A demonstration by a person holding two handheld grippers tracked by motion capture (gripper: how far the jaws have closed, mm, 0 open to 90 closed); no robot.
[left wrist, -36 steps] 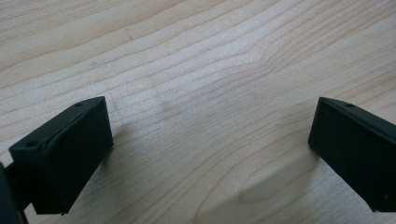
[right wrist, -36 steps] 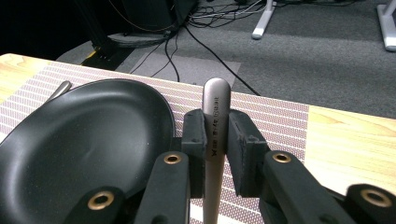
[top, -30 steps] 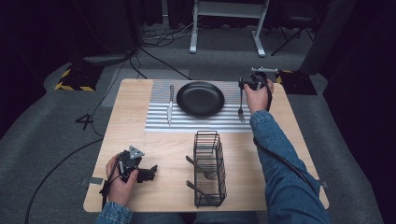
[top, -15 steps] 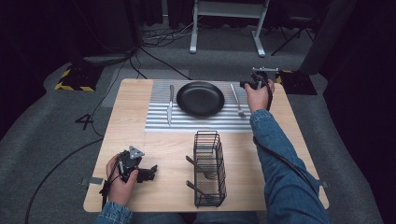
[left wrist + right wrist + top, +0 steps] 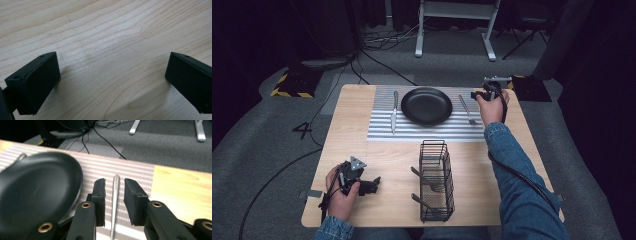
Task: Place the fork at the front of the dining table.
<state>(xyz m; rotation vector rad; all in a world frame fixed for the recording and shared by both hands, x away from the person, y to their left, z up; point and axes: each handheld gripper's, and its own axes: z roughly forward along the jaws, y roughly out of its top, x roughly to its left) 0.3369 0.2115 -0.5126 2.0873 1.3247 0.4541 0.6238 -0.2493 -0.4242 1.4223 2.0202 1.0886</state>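
Right gripper (image 5: 114, 195) sat at the far right corner of the striped placemat (image 5: 427, 131), and its jaws stood narrowly apart with a fork (image 5: 114, 205) lying between them! In the right gripper view the fork's handle ran straight up the gap, a sliver of mat showing on each side, so the pads flanked it without clearly pressing it. From the high view the right gripper (image 5: 486, 94) and the hand (image 5: 493, 106) behind it were just off the mat's right edge, with the fork (image 5: 467, 110) lying slantwise on the mat right of the black plate (image 5: 427, 105). That plate sat in the middle of the mat's far half, and in the right gripper view its rim (image 5: 78, 182) came close to the left jaw. A knife (image 5: 394, 111) lay on the mat's left side, beside the plate, pointing away from the person.

Nearer than the mat stood a black wire caddy (image 5: 436, 180) on the bare wooden table (image 5: 362, 150), with what looked like utensil handles poking from its left side. Over at the near left, well away from the mat, the left gripper (image 5: 371, 185) rested low in the left hand (image 5: 341, 196). In the left gripper view its jaws gaped wide, with plain wood grain (image 5: 112, 50) between them and nothing held.
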